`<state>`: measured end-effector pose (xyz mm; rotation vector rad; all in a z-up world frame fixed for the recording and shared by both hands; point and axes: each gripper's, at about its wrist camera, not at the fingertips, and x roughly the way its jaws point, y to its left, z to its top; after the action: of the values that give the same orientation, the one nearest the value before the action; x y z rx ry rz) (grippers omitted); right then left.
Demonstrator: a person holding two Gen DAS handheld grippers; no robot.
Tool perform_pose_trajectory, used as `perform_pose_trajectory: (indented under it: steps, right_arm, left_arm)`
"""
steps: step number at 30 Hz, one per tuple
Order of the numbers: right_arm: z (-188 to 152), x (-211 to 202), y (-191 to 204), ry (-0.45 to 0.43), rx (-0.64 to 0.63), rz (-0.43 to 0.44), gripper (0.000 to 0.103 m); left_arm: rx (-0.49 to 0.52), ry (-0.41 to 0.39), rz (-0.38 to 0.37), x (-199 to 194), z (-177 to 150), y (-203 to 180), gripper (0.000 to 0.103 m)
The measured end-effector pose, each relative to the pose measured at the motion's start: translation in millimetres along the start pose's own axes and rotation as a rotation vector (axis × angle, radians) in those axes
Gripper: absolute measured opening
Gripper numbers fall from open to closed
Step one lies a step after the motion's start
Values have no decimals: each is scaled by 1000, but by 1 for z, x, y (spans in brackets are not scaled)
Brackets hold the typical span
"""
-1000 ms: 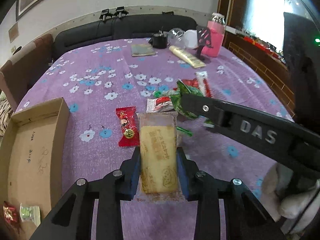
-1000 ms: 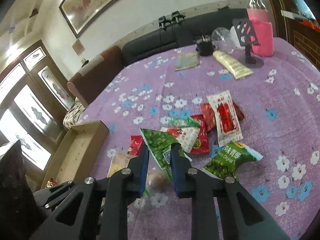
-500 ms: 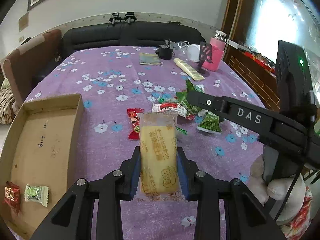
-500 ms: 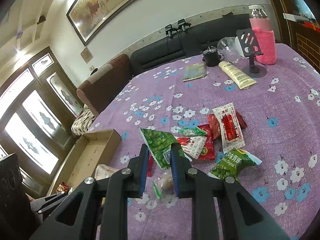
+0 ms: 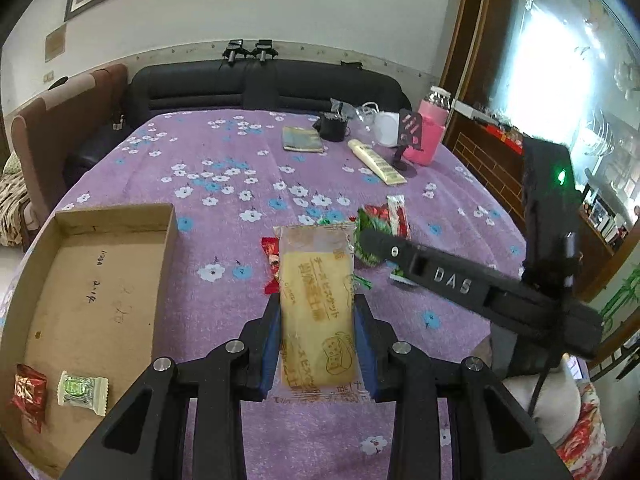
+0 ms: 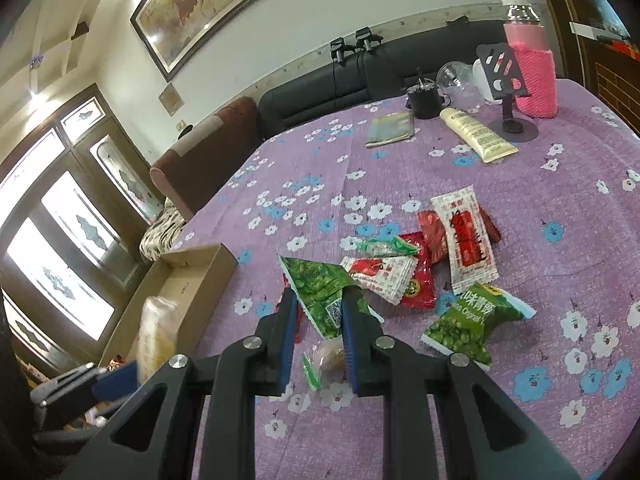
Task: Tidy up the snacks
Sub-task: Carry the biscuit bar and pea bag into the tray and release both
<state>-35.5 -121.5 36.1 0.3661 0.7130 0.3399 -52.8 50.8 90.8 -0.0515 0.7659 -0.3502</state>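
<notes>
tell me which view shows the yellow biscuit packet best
The left wrist view. The yellow biscuit packet fills the centre there, gripped between the jaws of the left gripper, print legible. The right wrist view shows it only as a blurred yellow shape at the left edge, beside the cardboard box.

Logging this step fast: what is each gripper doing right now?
Left gripper: shut on the yellow biscuit packet.
Right gripper: shut on the green snack packet.
</notes>
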Motion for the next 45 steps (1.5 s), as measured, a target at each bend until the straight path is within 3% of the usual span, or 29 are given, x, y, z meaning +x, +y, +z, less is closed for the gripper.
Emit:
perform_pose_trajectory:
  steps: [4,8,13,21,27,33,39,45]
  right_arm:
    - [-1,0,2,-4,-8,17,20]
    - [1,-8,2,-30,2,87,20]
    - [0,-12,11,-39,-22,127,20]
    - [-10,-6,36,25,-37,233,20]
    - [-27,14,77,135,-44,254,20]
    - [-45,31,153,207,-175,291,21]
    - [-62,62,208,266,-273,247,21]
    - [-71,88,228,275,-311,167,20]
  left_arm:
    - [-12,-16,0,-3,1,9,35]
    - [-24,-24,13,-8,0,22,35]
    - [-65,-65,33,-33,-6,55,35]
    - [-114,-136,106,-84,-24,116,35]
    - [-178,-143,155,-103,-44,160,35]
    - [-233,-106,177,-100,-62,188,35]
    - [-246,-85,193,-96,-60,210,35]
    - [-223,-42,220,-79,-41,226,35]
